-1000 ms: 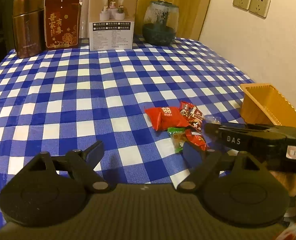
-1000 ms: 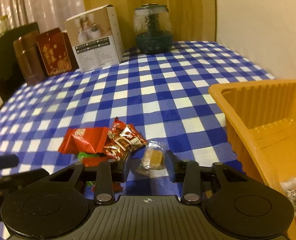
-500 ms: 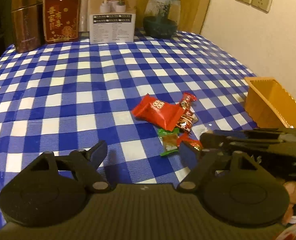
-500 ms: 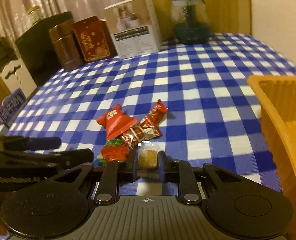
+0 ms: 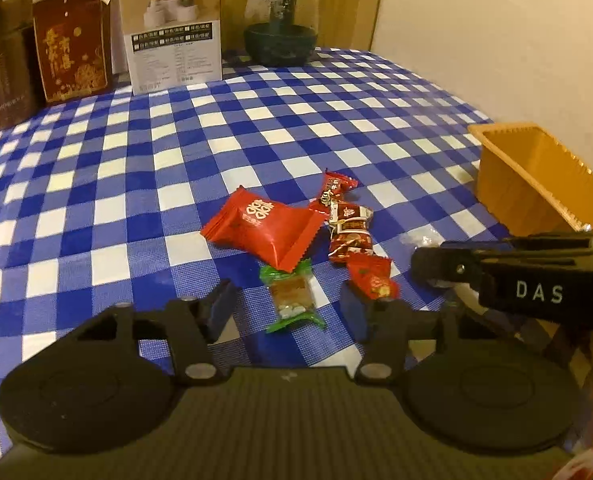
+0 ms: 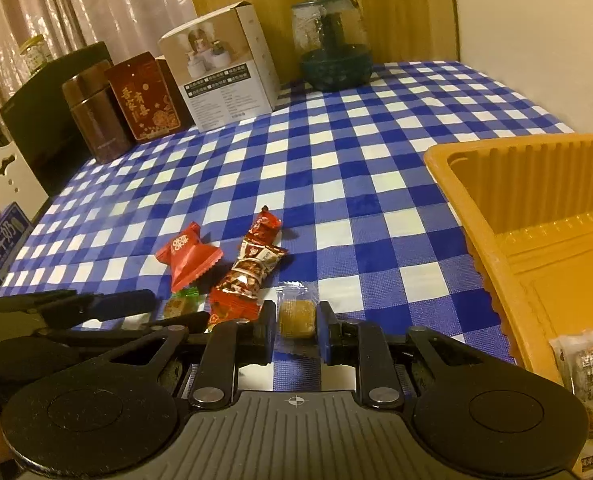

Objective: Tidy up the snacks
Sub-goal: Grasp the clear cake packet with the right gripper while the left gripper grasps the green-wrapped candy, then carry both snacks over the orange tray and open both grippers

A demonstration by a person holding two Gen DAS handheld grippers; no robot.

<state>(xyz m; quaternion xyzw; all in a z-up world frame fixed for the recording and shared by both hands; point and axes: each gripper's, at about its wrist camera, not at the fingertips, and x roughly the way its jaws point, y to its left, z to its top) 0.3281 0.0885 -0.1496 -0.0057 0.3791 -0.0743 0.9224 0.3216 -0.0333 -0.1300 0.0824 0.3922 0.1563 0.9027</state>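
My right gripper (image 6: 295, 330) is shut on a clear-wrapped tan candy (image 6: 295, 316), held just above the cloth left of the orange tray (image 6: 492, 276). My left gripper (image 5: 286, 310) is open with a green-wrapped snack (image 5: 292, 298) lying between its fingers on the cloth. A big red packet (image 5: 262, 226), a brown-red packet (image 5: 350, 232) and a small red packet (image 5: 372, 278) lie close by. The same pile shows in the right wrist view, with the red packet (image 6: 186, 254) and brown-red packets (image 6: 252, 268). A wrapped snack (image 6: 588, 364) lies in the tray.
Along the far table edge stand a brown canister (image 6: 92, 116), a red box (image 6: 148, 100), a white box (image 6: 220, 80) and a glass jar (image 6: 334, 44). The wall is on the right. The right gripper's body (image 5: 528, 276) crosses the left wrist view.
My right gripper closed on the tan candy and lifted it slightly. My left gripper moved forward over the pile until the green snack lay between its open fingers.
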